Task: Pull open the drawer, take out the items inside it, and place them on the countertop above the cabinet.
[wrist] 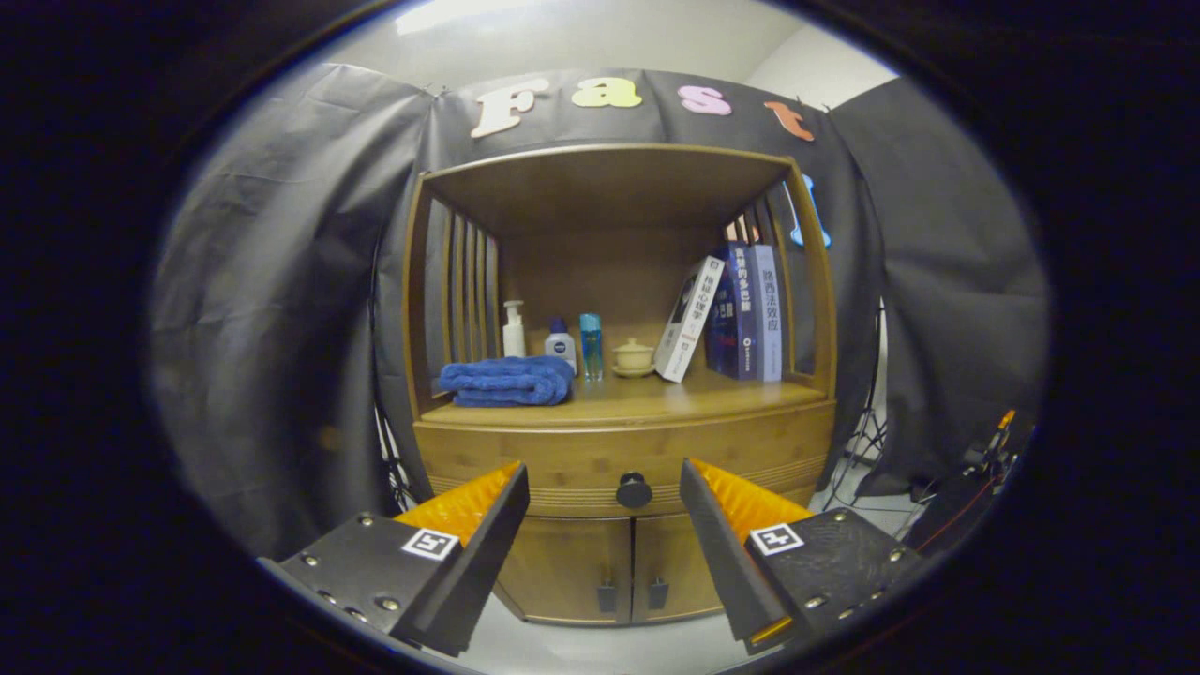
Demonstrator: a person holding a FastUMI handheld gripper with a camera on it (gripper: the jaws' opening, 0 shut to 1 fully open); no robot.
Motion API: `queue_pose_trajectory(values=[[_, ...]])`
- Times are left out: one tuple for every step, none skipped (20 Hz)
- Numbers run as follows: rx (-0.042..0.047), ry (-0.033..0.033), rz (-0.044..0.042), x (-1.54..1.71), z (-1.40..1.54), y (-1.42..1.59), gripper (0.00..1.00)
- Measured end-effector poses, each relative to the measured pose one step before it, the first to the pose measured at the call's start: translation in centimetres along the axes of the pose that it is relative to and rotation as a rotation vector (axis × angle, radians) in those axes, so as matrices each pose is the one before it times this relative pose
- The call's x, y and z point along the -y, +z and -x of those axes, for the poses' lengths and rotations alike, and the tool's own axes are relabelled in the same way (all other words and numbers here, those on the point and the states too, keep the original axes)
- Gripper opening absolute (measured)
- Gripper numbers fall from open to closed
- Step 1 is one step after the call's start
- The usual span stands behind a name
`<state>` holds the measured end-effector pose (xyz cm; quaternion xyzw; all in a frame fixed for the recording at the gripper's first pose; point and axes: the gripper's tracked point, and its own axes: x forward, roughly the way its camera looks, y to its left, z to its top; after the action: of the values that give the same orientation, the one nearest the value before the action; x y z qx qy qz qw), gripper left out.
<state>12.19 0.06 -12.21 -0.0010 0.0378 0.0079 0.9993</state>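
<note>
The gripper (605, 487) gapes open, holding nothing, its 2 fingers (487, 511) flanking the knob (634, 489) of the closed drawer (562, 455); the countertop (656, 394) lies above the knob.

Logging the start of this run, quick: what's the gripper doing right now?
Gripper: open, holding nothing; the closed drawer's black knob sits ahead between its spread fingers, untouched.
</note>
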Motion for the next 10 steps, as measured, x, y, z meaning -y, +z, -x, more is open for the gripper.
queue_pose_trajectory(values=[[-0.01604, -0.00040, -0.00653, 0.386, -0.796, -1.099, 0.97], [-0.00021, 0.00260, -0.01485, 0.205, -1.029, -0.534, 0.97], [-0.01062, -0.00748, -0.00779, 0.431, -1.064, -0.789, 0.97], [-0.01168, -0.00433, 0.00105, 0.380, -1.026, -0.742, 0.97], [-0.00647, -0.00274, 0.01035, 0.194, -1.019, -0.607, 0.97], [-0.01051, -0.00814, 0.02098, 0.351, -0.955, -0.618, 0.97], [-0.01356, -0.00786, 0.01510, 0.401, -0.910, -0.886, 0.97], [-0.00428, 0.00433, 0.00904, 0.126, -0.928, -0.430, 0.97], [-0.00528, 0.01134, 0.01001, -0.219, -0.942, -0.516, 0.98], [-0.00621, 0.01318, 0.01257, -0.247, -0.871, -0.537, 0.97]])
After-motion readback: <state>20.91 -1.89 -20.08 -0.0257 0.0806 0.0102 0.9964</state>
